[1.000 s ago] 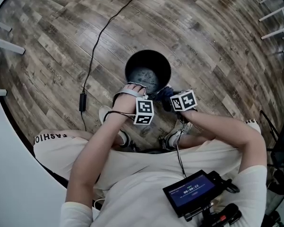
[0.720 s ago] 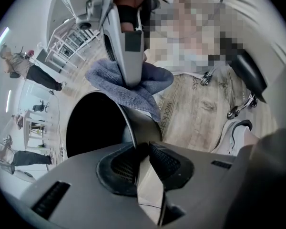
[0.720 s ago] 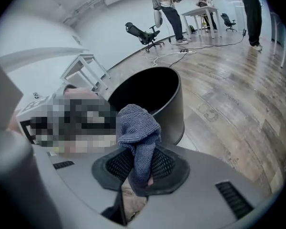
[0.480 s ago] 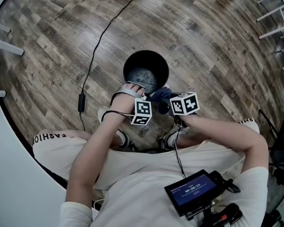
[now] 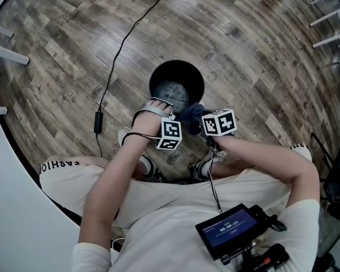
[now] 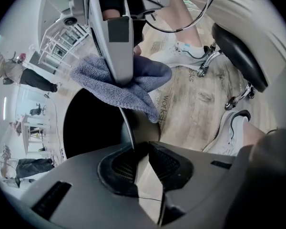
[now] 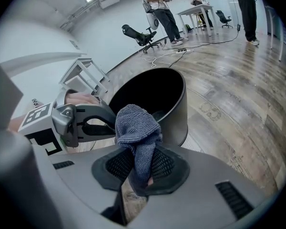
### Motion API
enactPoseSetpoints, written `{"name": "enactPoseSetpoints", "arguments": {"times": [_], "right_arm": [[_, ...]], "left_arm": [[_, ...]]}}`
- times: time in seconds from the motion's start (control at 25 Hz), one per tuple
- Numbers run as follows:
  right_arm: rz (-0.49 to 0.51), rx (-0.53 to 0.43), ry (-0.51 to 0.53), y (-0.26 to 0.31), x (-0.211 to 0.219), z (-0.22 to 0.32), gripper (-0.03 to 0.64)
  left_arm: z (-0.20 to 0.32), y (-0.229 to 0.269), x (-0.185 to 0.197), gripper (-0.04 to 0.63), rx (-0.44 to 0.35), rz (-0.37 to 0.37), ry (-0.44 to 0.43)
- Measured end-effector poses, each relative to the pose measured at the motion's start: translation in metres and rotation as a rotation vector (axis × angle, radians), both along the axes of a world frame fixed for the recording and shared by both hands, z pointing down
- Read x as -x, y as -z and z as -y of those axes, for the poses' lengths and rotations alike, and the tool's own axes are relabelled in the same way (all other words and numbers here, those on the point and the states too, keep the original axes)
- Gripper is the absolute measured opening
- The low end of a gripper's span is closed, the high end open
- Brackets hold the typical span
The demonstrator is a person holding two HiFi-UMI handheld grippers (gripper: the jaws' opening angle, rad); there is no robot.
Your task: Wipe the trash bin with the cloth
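The black round trash bin (image 5: 177, 86) stands on the wood floor in front of the person's feet. My left gripper (image 5: 158, 107) is at the bin's near rim, pointing steeply down. In the left gripper view the thin rim (image 6: 126, 128) runs between the jaws of the left gripper (image 6: 138, 151), which have just closed a little further on it. My right gripper (image 5: 196, 121) is shut on a grey-blue cloth (image 5: 191, 113) just right of that, against the bin's near outer side. The cloth (image 7: 137, 132) bunches up out of the right gripper (image 7: 140, 168), with the bin (image 7: 169, 104) behind it.
A black cable (image 5: 110, 67) with an adaptor (image 5: 98, 122) lies on the floor left of the bin. White shoes (image 5: 130, 139) and a chair base sit just below it. A screen device (image 5: 229, 229) hangs at the person's chest. White furniture legs (image 5: 331, 16) stand at the top right.
The right gripper has lifted the cloth a little up the bin's near side, and more of the cloth shows. The left gripper has stayed on the rim.
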State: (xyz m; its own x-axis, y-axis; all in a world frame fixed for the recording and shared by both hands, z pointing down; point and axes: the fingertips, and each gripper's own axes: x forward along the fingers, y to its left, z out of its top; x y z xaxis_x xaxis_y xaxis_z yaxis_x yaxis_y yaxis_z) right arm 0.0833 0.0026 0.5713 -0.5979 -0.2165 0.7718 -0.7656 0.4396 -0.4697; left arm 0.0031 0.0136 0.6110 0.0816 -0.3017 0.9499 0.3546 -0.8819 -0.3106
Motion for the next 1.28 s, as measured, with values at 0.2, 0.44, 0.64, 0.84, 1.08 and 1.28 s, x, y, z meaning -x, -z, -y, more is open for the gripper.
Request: {"name": "enactPoseSetpoints", "arguments": {"times": [0.2,0.44,0.64,0.84,1.08,1.28], "right_arm": [[-0.034,0.006,0.003,-0.013,-0.006,0.004,0.075],[-0.055,0.011,0.019,-0.036,-0.010,0.007,0.075],[-0.091,-0.003,0.037,-0.053,-0.015,0.012,0.075],[-0.120,-0.012,0.065,-0.075,-0.021,0.016,0.075],[-0.150,-0.028,0.091,-0.110,-0.023,0.019,0.075],[-0.181,-0.042,0.107,-0.142,-0.024,0.022,0.075]], "left_arm": [[-0.002,0.001,-0.004,0.069,0.018,-0.004,-0.001],[-0.004,-0.001,-0.005,0.066,0.020,0.001,-0.006],[-0.004,-0.002,-0.003,0.064,0.029,0.015,-0.003],[-0.003,0.001,-0.006,0.064,0.030,0.021,0.001],[-0.003,0.000,-0.006,0.064,0.023,0.020,0.005],[-0.003,0.000,-0.006,0.064,0.019,0.018,0.009]]}}
